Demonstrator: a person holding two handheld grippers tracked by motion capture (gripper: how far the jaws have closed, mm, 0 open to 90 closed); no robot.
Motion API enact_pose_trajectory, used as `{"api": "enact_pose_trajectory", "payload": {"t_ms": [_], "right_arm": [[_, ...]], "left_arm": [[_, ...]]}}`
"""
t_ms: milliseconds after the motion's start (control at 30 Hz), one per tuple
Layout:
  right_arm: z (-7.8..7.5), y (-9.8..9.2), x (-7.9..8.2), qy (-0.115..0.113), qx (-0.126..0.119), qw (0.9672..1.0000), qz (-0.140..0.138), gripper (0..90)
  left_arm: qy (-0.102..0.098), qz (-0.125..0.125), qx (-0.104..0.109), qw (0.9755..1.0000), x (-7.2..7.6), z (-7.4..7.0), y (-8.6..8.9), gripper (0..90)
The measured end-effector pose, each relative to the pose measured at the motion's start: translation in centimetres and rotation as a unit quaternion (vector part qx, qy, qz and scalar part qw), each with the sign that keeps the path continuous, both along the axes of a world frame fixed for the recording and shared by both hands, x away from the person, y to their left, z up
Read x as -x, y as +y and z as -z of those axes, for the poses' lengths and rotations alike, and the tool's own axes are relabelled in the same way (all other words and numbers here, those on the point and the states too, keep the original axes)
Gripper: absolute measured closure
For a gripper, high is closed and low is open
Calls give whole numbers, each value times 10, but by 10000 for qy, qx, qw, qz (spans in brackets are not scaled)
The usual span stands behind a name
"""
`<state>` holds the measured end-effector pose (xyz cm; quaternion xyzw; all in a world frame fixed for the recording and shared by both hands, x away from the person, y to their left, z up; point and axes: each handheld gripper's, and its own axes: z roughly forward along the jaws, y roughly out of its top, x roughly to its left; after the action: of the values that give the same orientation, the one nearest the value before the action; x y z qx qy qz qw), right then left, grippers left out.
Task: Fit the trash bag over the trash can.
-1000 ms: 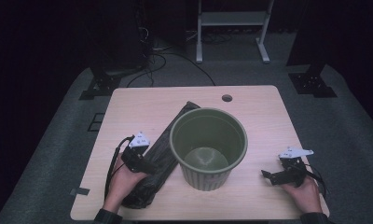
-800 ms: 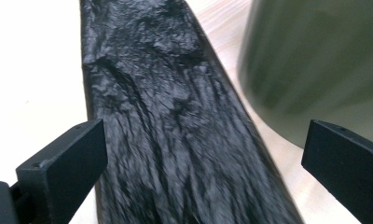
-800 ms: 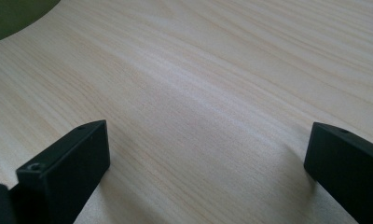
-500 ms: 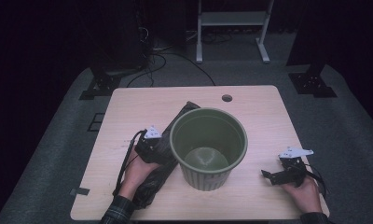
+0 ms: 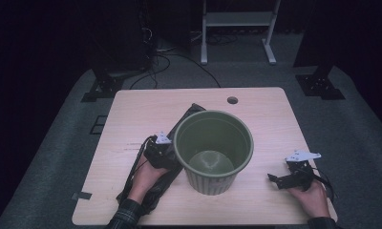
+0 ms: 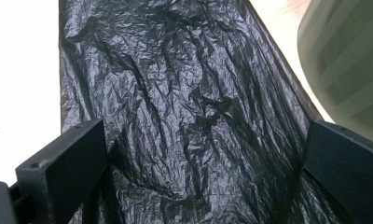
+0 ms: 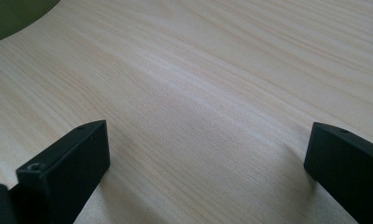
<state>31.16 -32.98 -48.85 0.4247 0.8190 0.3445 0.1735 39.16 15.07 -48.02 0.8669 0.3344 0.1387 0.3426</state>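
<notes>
The left hand-held gripper [image 5: 166,151] hovers spread over the black bag [image 6: 184,116] beside the bin [image 5: 213,150] (ready to pinch it); the right hand-held gripper [image 5: 281,180] rests spread on the bench [image 7: 231,84].

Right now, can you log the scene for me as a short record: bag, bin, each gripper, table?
bag: black plastic bag, crumpled, flat on the table, left of the bin and partly behind it
bin: green ribbed bin, upright, empty
left gripper: left gripper, open, jaws astride the bag
right gripper: right gripper, open, over bare wood right of the bin
table: light wooden table, round hole near far edge
</notes>
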Motion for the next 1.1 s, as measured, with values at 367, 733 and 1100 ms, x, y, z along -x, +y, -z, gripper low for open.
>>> {"api": "enact_pose_trajectory", "payload": {"t_ms": [367, 733, 1100], "right_arm": [[0, 0, 0, 0, 1, 10000, 2, 0], [0, 0, 0, -1, 0, 10000, 6, 0], [0, 0, 0, -1, -2, 10000, 5, 0]], "left_arm": [[-220, 197, 232, 9993, 7, -4, 8, 338], [-60, 414, 485, 9979, 5, -4, 22, 890], [-217, 755, 398, 9961, 13, -14, 23, 890]]}}
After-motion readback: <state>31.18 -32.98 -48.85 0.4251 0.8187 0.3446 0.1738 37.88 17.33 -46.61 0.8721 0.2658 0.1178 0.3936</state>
